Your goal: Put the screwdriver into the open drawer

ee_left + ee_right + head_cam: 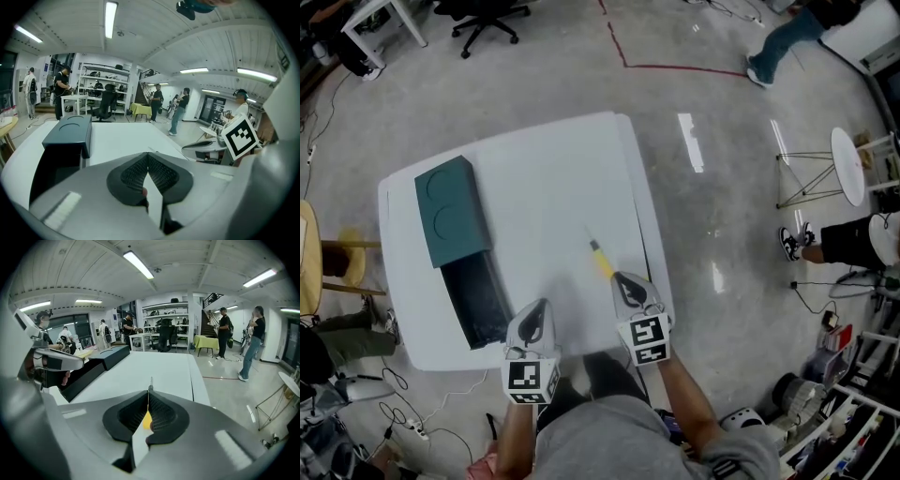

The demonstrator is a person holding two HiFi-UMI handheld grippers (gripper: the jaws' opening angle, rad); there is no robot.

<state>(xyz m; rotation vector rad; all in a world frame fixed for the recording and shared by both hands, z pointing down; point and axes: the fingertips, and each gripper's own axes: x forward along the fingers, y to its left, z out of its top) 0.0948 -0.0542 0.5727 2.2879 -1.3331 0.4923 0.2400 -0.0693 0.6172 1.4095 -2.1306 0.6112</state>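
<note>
The screwdriver (600, 257), yellow-handled with a thin metal shaft, lies on the white table (553, 169) right of centre. My right gripper (621, 278) is shut and empty, its tips just short of the handle's near end. In the right gripper view the shaft (151, 382) pokes out past the closed tips (148, 392). A dark teal cabinet (450, 208) stands at the table's left, its drawer (478, 300) pulled open toward me. My left gripper (541, 305) is shut and empty beside the drawer's near end, its tips (147, 157) meeting in the left gripper view, cabinet (70, 133) ahead-left.
The table's right edge (652, 234) runs close to the screwdriver. A small round white side table (847, 159) and a person's legs (825, 242) are on the floor at right. Office chairs (487, 19) and several people stand further off.
</note>
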